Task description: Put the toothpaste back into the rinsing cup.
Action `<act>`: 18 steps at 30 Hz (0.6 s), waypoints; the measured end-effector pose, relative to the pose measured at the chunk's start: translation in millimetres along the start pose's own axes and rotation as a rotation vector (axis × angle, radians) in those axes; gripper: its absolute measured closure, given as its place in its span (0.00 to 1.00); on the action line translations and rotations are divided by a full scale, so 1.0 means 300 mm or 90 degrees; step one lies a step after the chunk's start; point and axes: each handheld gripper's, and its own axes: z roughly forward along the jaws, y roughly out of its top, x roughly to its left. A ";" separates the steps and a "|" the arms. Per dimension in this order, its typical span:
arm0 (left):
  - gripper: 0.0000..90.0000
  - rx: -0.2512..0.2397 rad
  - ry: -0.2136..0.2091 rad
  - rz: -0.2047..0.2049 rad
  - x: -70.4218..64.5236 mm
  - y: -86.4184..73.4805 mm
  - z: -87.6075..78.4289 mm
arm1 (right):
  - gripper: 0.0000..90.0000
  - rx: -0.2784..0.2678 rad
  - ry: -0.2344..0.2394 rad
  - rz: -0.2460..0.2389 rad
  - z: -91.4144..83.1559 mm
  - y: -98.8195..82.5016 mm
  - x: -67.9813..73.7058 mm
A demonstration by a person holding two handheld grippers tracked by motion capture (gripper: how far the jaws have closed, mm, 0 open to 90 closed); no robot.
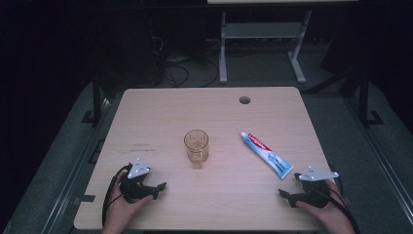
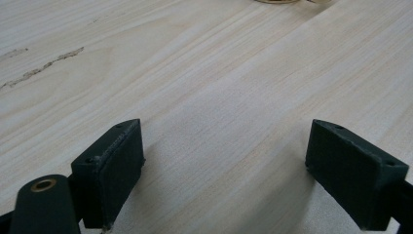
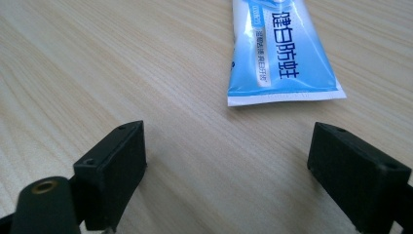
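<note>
Both tongs, left and right, rest spread and empty on the worktop, so nothing seems begun; the toothpaste tube right of the glass likely needs gripping next.

The setting appears to be a lab or test room, though the dark surroundings limit certainty. A light wood-grain table with a cable port stands on grey carpet. Loose cables lie on the floor behind it. The white metal legs of a second desk stand farther back.
</note>
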 end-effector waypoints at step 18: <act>0.15 0.000 0.000 0.000 0.000 0.000 0.000 | 0.35 -0.006 0.009 0.005 -0.030 0.010 0.003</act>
